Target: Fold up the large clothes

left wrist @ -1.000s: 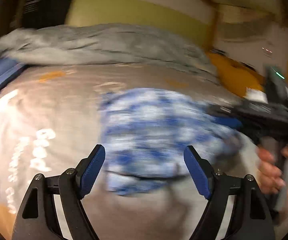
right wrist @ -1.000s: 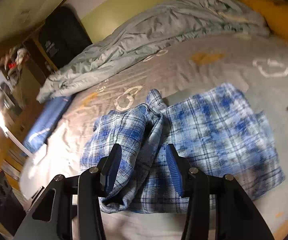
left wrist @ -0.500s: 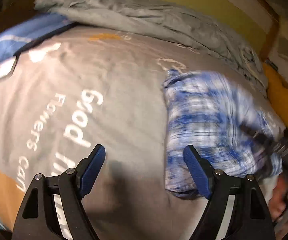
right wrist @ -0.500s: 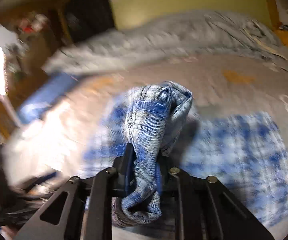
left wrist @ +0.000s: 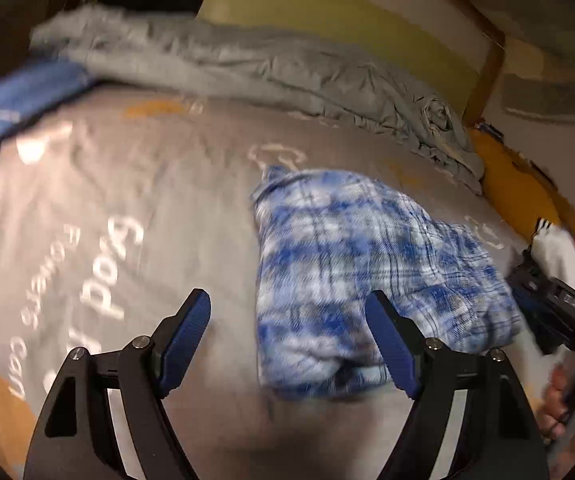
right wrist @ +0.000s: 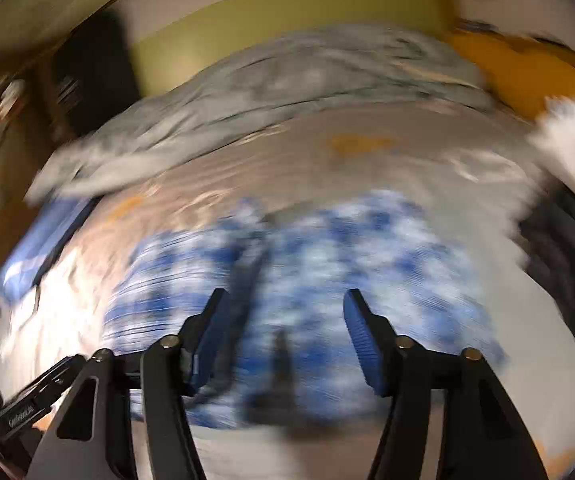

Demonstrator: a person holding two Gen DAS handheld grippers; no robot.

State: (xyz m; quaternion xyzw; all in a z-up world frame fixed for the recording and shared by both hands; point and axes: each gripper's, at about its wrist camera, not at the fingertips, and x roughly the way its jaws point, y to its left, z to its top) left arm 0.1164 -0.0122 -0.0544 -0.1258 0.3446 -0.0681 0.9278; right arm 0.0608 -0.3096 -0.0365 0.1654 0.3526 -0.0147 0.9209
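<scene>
1. Your right tongs (right wrist: 283,340) have just been opening, and their pads now stand apart with nothing pinched between them. The blue plaid shirt (left wrist: 351,272) lies on the bed directly ahead of and under them, partly folded as far as the blur lets me judge.
2. Your left tongs (left wrist: 287,344) are released and empty, hovering above the bed sheet (left wrist: 135,184). The shirt's near left edge sits just inside their right pad, with bare sheet under their left pad.
3. For the next fold, I would slow down first: the right view is smeared, so the shirt's edges cannot be read there.
4. Take the near left corner with the left tongs and the matching corner with the right, low on the fabric, so both layers come up together.
5. Carry the fold evenly. The cloth is soft and will likely sag or skew if one side leads.
6. Beyond the shirt, a rumpled grey duvet (left wrist: 271,76) lies along the headboard side, well apart.
7. To the right of your right tongs lie a white garment (right wrist: 571,148) and a dark garment (right wrist: 567,264), near the shirt's right edge. Keep the fold from dragging onto them.
</scene>
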